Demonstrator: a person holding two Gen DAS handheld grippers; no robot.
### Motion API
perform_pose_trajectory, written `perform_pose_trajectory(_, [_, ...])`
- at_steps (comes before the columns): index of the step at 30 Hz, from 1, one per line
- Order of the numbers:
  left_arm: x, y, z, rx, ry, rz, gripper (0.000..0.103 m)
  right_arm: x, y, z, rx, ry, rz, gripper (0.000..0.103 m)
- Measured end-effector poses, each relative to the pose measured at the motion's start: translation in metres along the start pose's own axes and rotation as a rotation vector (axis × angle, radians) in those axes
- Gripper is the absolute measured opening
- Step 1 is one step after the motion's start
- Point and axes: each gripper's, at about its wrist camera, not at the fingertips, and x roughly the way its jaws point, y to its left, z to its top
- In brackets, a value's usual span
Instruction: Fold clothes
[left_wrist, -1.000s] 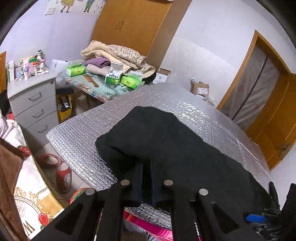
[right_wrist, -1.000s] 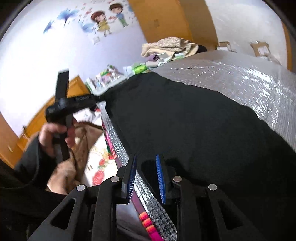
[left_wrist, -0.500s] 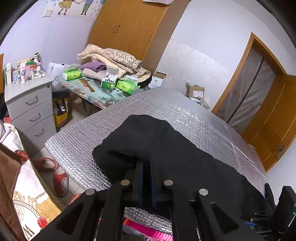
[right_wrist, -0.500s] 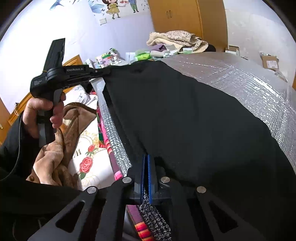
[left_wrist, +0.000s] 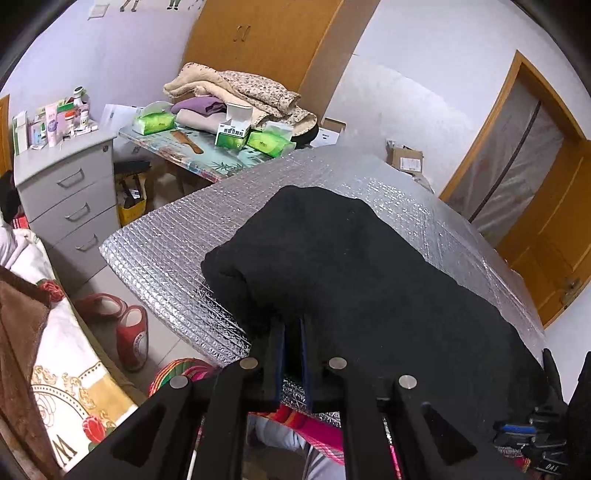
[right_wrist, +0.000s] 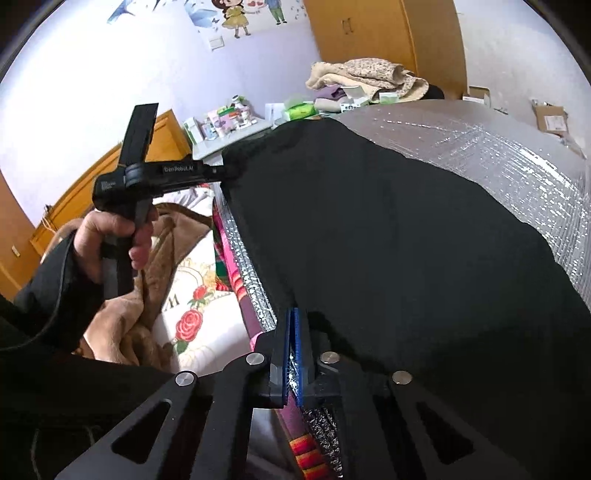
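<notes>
A black garment (left_wrist: 369, 273) lies spread over a silver quilted foil sheet (left_wrist: 166, 240) that covers the work surface, its near edge running along the side where both grippers stand. In the left wrist view the left gripper (left_wrist: 292, 332) has its 2 blue-lined fingers on either side of a bunched fold at the garment's near corner; the jaws are opening, the black cloth is between them, and the dark fabric against the dark fingers makes it hard to tell whether the pads press it. The right wrist view shows this same tool from the side, its tip buried in the cloth's corner, with the person's left hand (right_wrist: 110, 236) wrapped round the handle and a dark sleeve cut off by the frame. The right gripper (right_wrist: 294, 325) has its 2 blue pads almost together at the garment's near hem; its jaws are opening slightly, and only a sliver shows between the pads, where black cloth and foil edge cannot be told apart. What lies under the foil is mostly hidden; a strip of bright striped fabric (right_wrist: 306, 454) peeks out below its edge. The right gripper appears only as a dark, cropped shape at the lower right corner of the left view.
</notes>
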Motion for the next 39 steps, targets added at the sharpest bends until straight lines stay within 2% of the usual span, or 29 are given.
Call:
perform_pose_trajectory(3, [-0.012,0.002,-0.001,0.002,-0.026,0.009,0.012,-0.009,0.000,0.001,0.005,-0.027,0.000,0.006])
perform_pose_trajectory(6, [-0.024,0.003,-0.002,-0.001,-0.071,0.050,0.012,-0.026,-0.006,0.003,0.044,-0.095,0.007,0.006])
perform_pose_trajectory(9, [-0.035,0.005,0.002,-0.022,-0.131,0.096,0.011,-0.034,-0.023,0.005,0.128,-0.137,-0.034,0.008])
perform_pose_trajectory(12, [-0.039,-0.009,0.011,0.021,-0.170,0.067,0.011,-0.034,-0.047,0.004,0.248,-0.144,-0.078,0.015])
perform_pose_trajectory(14, [-0.031,-0.023,0.016,0.074,-0.160,0.038,0.011,-0.033,-0.065,0.004,0.341,-0.147,-0.072,0.016])
perform_pose_trajectory(16, [-0.014,-0.029,0.017,0.108,-0.133,0.052,0.011,-0.034,-0.080,0.003,0.416,-0.160,-0.059,0.016])
perform_pose_trajectory(18, [0.007,-0.017,0.015,0.065,-0.074,0.081,0.011,-0.035,-0.093,0.001,0.485,-0.173,-0.057,0.016])
perform_pose_trajectory(19, [0.017,-0.010,0.014,0.038,-0.043,0.094,0.005,-0.035,-0.102,-0.003,0.528,-0.181,-0.064,0.016])
perform_pose_trajectory(21, [0.019,-0.002,0.012,0.007,-0.046,0.072,0.003,-0.037,-0.123,-0.013,0.636,-0.186,-0.092,0.014])
perform_pose_trajectory(22, [0.017,-0.004,0.013,0.011,-0.050,0.071,0.003,-0.039,-0.132,-0.019,0.687,-0.191,-0.082,0.009])
perform_pose_trajectory(24, [0.013,-0.010,0.016,0.030,-0.053,0.078,0.003,-0.043,-0.143,-0.026,0.751,-0.209,-0.042,0.009])
perform_pose_trajectory(26, [0.008,-0.019,0.022,0.053,-0.064,0.076,0.004,-0.049,-0.139,-0.022,0.732,-0.212,-0.069,0.012])
perform_pose_trajectory(28, [0.006,-0.033,0.035,0.081,-0.088,0.047,0.004,-0.053,-0.131,-0.013,0.693,-0.226,-0.062,0.015])
perform_pose_trajectory(32, [0.027,-0.061,0.068,0.140,-0.091,0.011,0.004,-0.051,-0.128,0.004,0.654,-0.249,-0.036,0.015])
perform_pose_trajectory(35, [0.062,-0.066,0.085,0.141,-0.045,0.037,0.004,-0.045,-0.140,0.009,0.687,-0.257,-0.040,0.015])
perform_pose_trajectory(38, [0.101,-0.054,0.092,0.095,0.034,0.087,0.004,-0.036,-0.157,0.006,0.764,-0.245,-0.066,0.015])
perform_pose_trajectory(39, [0.106,-0.050,0.092,0.083,0.033,0.081,0.004,-0.034,-0.164,0.001,0.798,-0.241,-0.074,0.013])
